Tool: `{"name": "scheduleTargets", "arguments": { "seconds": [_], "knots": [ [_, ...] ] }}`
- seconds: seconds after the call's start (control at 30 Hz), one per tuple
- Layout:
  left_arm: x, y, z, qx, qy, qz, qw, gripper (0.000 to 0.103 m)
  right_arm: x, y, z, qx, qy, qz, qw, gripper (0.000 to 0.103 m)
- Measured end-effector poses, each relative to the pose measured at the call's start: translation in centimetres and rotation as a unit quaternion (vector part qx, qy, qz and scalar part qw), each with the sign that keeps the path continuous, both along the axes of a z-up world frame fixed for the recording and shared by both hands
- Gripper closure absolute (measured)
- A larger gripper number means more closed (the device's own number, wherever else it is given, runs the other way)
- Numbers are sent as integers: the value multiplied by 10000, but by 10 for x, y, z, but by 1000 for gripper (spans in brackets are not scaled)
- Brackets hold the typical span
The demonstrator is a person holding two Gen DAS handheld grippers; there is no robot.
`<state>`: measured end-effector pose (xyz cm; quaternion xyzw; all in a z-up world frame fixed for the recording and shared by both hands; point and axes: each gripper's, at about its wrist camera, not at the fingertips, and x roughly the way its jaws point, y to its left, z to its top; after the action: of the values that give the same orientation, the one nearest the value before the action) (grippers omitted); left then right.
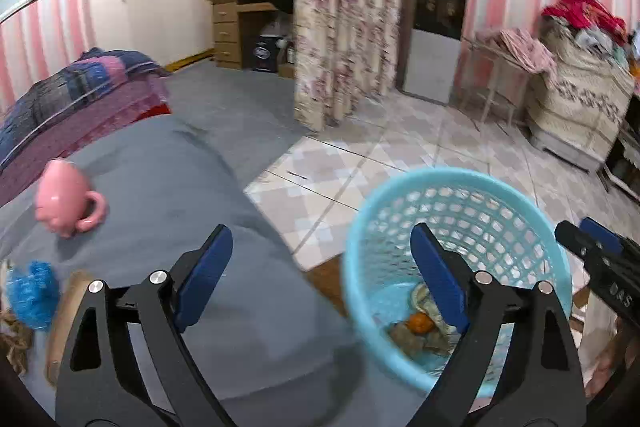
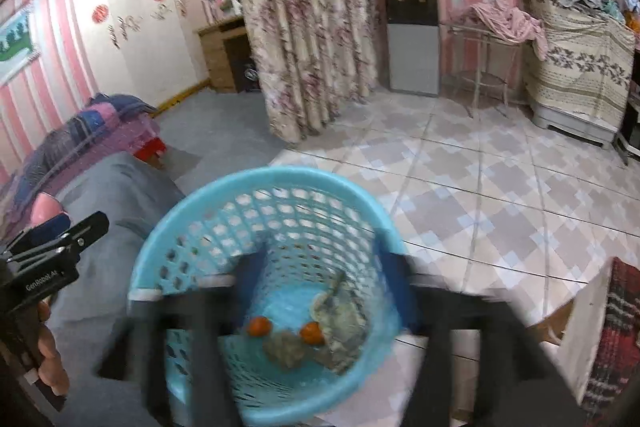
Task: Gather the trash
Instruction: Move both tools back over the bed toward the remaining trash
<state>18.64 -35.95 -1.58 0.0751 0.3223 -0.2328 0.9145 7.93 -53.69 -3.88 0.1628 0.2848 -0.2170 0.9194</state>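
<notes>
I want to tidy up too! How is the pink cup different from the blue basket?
The pink cup is solid and smooth with a handle; the blue basket has walls full of holes and no handle in view. The cup lies tipped over on the grey blanket; the basket stands upright on the floor beside it. The basket looks much bigger and holds scraps, including orange pieces. Both are open-topped containers.

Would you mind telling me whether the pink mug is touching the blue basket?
Apart. The left wrist view shows the pink mug lying on the grey cover, with a broad stretch of that cover and tiled floor between it and the blue basket.
</notes>
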Motion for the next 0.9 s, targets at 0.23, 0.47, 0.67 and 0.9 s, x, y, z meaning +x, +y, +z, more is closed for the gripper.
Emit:
{"name": "scheduleTargets", "arguments": {
  "seconds": [0.23, 0.47, 0.67, 0.9],
  "knots": [
    [-8, 62, 25, -79, -284, 602, 9977, 8, 17, 37, 9, -172, -25, 430, 9989, 17],
    [-16, 120, 28, 89, -376, 1067, 9935, 6, 30, 75, 13, -379, 82, 553, 9977, 9],
    [-24, 168, 29, 125, -421, 1405, 9891, 6, 36, 101, 17, -546, 54, 716, 9959, 9],
    [-36, 221, 22, 87, -326, 1744, 9841, 6, 37, 129, 21, -672, 48, 934, 9933, 9]
  ]
}}
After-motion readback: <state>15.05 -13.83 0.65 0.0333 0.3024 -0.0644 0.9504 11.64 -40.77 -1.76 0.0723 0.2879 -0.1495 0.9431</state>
